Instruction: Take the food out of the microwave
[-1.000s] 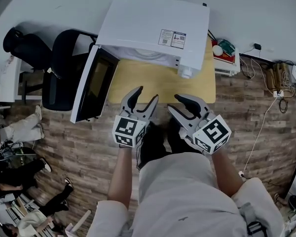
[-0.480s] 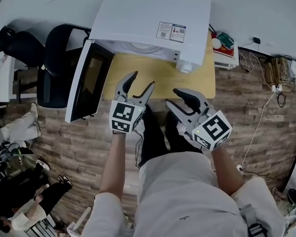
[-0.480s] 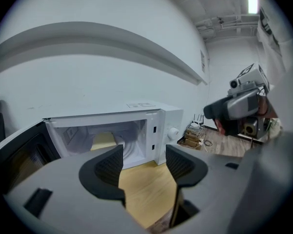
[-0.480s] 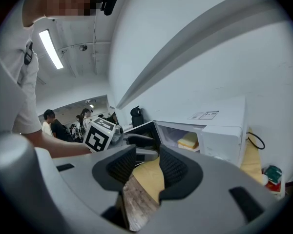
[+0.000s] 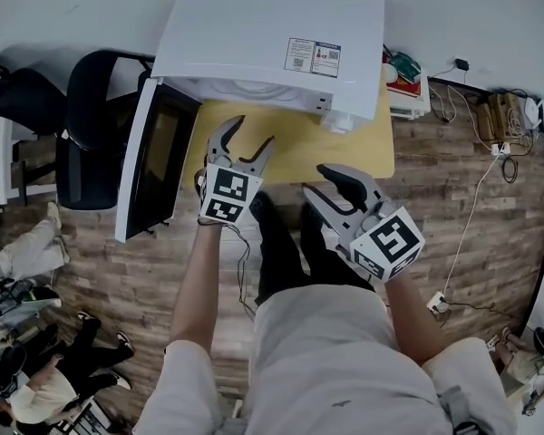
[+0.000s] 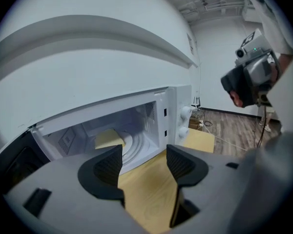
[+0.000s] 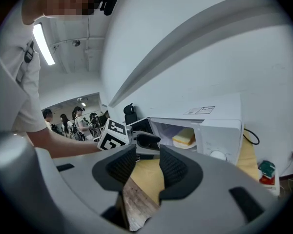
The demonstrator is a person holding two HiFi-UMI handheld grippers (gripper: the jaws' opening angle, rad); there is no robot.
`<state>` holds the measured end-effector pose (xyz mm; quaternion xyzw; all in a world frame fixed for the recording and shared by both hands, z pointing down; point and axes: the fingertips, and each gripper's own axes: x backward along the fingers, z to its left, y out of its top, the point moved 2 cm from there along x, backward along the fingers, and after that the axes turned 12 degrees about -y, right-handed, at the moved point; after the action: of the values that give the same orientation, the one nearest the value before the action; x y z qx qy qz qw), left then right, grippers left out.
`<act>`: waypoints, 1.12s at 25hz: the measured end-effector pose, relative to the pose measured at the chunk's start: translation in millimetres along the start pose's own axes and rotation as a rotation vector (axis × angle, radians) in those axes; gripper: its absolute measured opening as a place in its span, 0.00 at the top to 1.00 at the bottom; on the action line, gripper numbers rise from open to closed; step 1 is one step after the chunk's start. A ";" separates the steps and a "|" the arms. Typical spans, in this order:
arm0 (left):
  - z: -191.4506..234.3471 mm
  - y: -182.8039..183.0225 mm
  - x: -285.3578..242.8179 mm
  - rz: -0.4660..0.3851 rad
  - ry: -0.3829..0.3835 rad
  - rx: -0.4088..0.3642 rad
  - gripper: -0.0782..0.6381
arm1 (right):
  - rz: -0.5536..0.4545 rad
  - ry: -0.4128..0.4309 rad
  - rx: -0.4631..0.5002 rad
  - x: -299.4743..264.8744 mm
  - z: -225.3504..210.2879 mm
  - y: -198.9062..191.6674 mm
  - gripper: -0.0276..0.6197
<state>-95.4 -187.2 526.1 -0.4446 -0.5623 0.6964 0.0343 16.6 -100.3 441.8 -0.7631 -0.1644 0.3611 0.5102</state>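
Observation:
A white microwave [image 5: 272, 43] stands on a light wooden table [image 5: 295, 148] with its door [image 5: 159, 166] swung open to the left. Inside, a yellow block of food [image 6: 109, 139] lies on a white plate [image 6: 128, 143]; the right gripper view also shows the food [image 7: 184, 137]. My left gripper [image 5: 251, 139] hovers over the table just before the open cavity, its jaws opening with nothing between them [image 6: 144, 162]. My right gripper [image 5: 322, 184] hangs lower, near the table's front edge, open and empty [image 7: 147, 167].
Two black chairs [image 5: 91, 143] stand left of the open door. Right of the microwave sits a white box with small red and green items [image 5: 403, 75], and cables [image 5: 490, 125] run over the wooden floor. Several people stand at the lower left [image 5: 36, 388].
My left gripper has moved forward toward the microwave opening and rolled, its jaws a little wider. The right gripper has hardly shifted.

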 end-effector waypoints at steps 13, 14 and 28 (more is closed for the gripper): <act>41.4 -30.1 -49.3 0.159 -0.060 -0.220 0.50 | 0.017 -0.105 -0.037 -26.1 1.1 -4.3 0.73; 43.7 -32.7 -52.5 0.173 -0.064 -0.239 0.50 | 0.018 -0.113 -0.041 -27.7 1.4 -4.6 0.73; 69.0 -60.9 -92.1 0.307 -0.147 -0.429 0.43 | 0.029 -0.206 -0.112 -45.9 2.0 -12.9 0.73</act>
<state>-112.8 -267.3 627.3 -0.4699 -0.6241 0.5888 -0.2073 -14.7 -121.9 470.5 -0.7517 -0.2247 0.4352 0.4418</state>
